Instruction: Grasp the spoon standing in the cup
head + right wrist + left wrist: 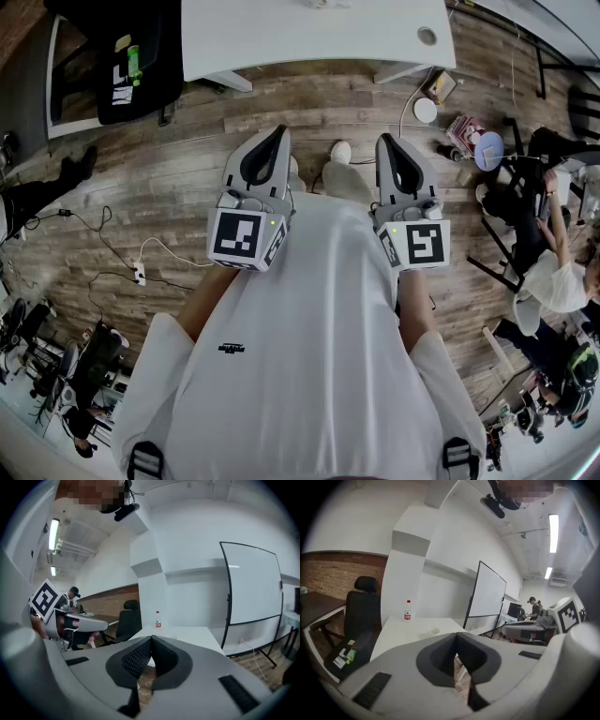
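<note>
Both grippers are held in front of my torso, over the wood floor and short of the white table (309,37). My left gripper (277,132) is shut with nothing between its jaws; in the left gripper view its jaws (456,640) meet. My right gripper (385,142) is likewise shut and empty, jaws (151,642) together. A small white cup (433,631) sits on the table (401,634) beyond the left gripper, with a red-capped bottle (408,610) farther back. The cup is too small to make out a spoon in it. The bottle (158,619) also shows in the right gripper view.
A black office chair (131,56) stands at the table's left end. A whiteboard on a stand (487,595) is to the table's right. Cables and a power strip (139,275) lie on the floor at left. People and gear (548,262) crowd the right side.
</note>
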